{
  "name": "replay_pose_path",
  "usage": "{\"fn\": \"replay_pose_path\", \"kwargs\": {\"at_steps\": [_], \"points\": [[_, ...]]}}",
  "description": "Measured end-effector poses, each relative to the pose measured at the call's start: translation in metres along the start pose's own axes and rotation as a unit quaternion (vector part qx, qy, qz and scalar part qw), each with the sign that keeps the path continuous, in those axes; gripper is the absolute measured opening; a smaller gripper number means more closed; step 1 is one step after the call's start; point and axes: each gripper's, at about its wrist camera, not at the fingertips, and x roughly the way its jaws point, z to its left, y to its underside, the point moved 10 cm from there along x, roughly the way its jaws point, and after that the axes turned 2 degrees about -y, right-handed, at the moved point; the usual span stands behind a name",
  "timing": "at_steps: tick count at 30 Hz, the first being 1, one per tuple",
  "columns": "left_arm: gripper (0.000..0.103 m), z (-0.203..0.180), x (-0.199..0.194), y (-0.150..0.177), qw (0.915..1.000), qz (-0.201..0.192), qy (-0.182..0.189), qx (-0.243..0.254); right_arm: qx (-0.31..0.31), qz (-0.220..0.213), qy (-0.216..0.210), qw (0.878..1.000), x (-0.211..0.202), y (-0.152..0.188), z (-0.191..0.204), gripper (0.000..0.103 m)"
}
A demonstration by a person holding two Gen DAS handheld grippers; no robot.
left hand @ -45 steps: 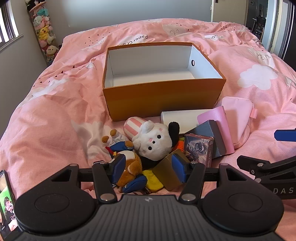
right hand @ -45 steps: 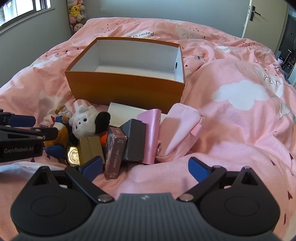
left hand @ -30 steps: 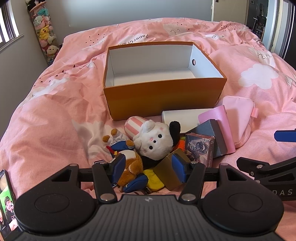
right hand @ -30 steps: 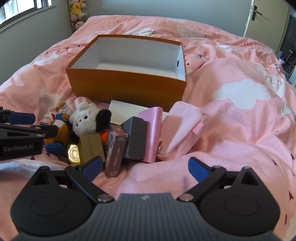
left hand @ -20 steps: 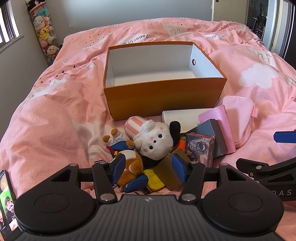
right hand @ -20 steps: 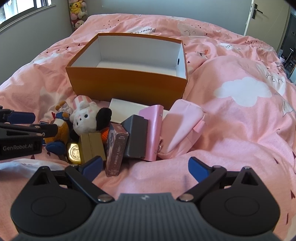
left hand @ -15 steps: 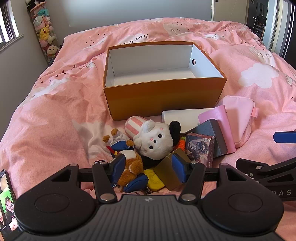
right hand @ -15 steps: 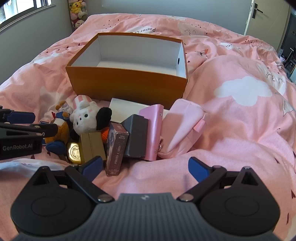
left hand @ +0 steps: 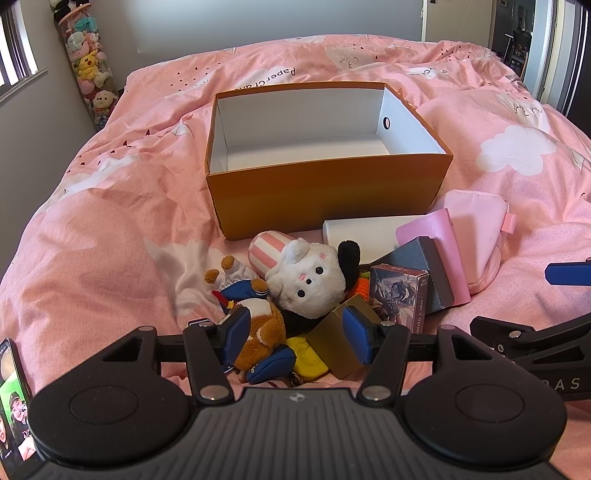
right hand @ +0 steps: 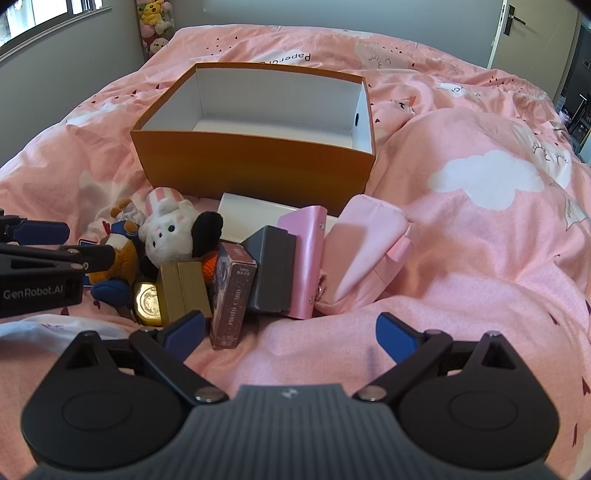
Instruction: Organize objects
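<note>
An empty orange box [left hand: 325, 192] [right hand: 255, 170] with a white inside stands on the pink bed. In front of it lies a pile: a white plush [left hand: 310, 280] [right hand: 168, 232], a brown plush [left hand: 258, 332], a gold box [left hand: 332, 343] [right hand: 183, 291], a photo card box [left hand: 399, 295] [right hand: 232, 295], a grey box [right hand: 273, 269], a pink wallet [right hand: 303, 258], a pink pouch [left hand: 476, 236] [right hand: 362, 251] and a flat white box [left hand: 358, 236]. My left gripper [left hand: 295, 339] is open low over the brown plush and gold box. My right gripper [right hand: 291, 336] is open and empty, just before the pile.
A phone [left hand: 13, 398] lies at the left gripper's lower left. A rack of plush toys [left hand: 88, 77] stands in the far left corner by a window. A door [right hand: 517, 33] is at the far right. The bedding rises in a fold [right hand: 480, 229] right of the pile.
The right wrist view has shifted slightly nearer to the pile and box. The left gripper has held still. No object has moved.
</note>
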Motion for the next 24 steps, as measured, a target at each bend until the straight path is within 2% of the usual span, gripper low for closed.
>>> {"fn": "replay_pose_path", "kwargs": {"at_steps": [9, 17, 19, 22, 24], "points": [[0.068, -0.001, 0.0, 0.0, 0.9999, 0.0, 0.008, 0.007, 0.003, 0.004, -0.002, 1.0, 0.002, 0.001, 0.0, 0.099], [0.068, 0.002, 0.002, -0.004, 0.9993, 0.002, 0.038, -0.002, 0.034, 0.014, -0.013, 0.999, 0.007, -0.003, -0.013, 0.097], [0.065, 0.0, 0.001, -0.008, 0.999, -0.001, 0.045, -0.001, 0.042, 0.018, -0.015, 0.999, 0.009, -0.005, -0.018, 0.082], [0.057, -0.008, 0.0, -0.015, 0.9976, -0.008, 0.069, 0.007, 0.056, 0.029, -0.015, 0.998, 0.015, -0.009, -0.028, 0.073], [0.046, -0.016, 0.0, -0.023, 0.9963, -0.009, 0.085, 0.012, 0.071, 0.033, -0.017, 0.997, 0.019, -0.013, -0.039, 0.066]]}}
